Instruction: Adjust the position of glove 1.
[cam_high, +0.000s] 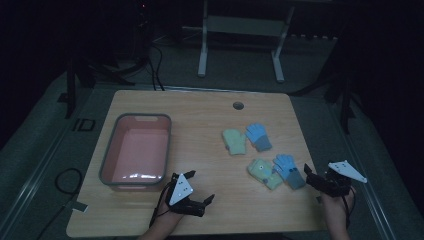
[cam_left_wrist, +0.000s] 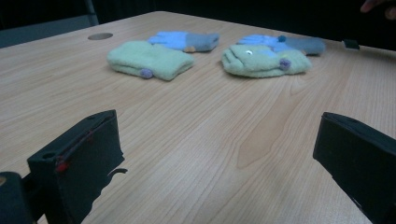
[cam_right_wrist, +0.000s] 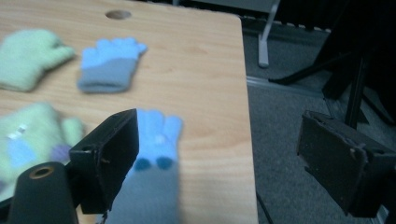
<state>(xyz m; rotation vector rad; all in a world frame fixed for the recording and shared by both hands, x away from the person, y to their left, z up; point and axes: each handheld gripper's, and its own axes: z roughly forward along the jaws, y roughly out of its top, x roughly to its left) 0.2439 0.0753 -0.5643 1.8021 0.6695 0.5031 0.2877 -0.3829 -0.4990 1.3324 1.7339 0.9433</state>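
The right hand-held gripper (cam_high: 311, 176) hangs just off the near blue glove (cam_high: 290, 171), its jaws spread wide and holding nothing. In the right gripper view that glove (cam_right_wrist: 154, 154) lies under the left jaw, its cuff toward the hand-held gripper and its fingers pointing away, close to the worktop (cam_right_wrist: 201, 70) edge. To take it cleanly, I judge that the jaws should shift left until they straddle the cuff, drop to the wood and close on the thick knit there, not on the fingers. The green glove (cam_high: 265, 172) lies touching it on the far side, so a shallow bite should keep from dragging both.

The left hand-held gripper (cam_high: 202, 197) also stands open and empty, with bare worktop before it. Farther off lie a second green glove (cam_high: 234, 141) and blue glove (cam_high: 259, 136). Beyond the left hand-held gripper sits the pink bin (cam_high: 112, 150).
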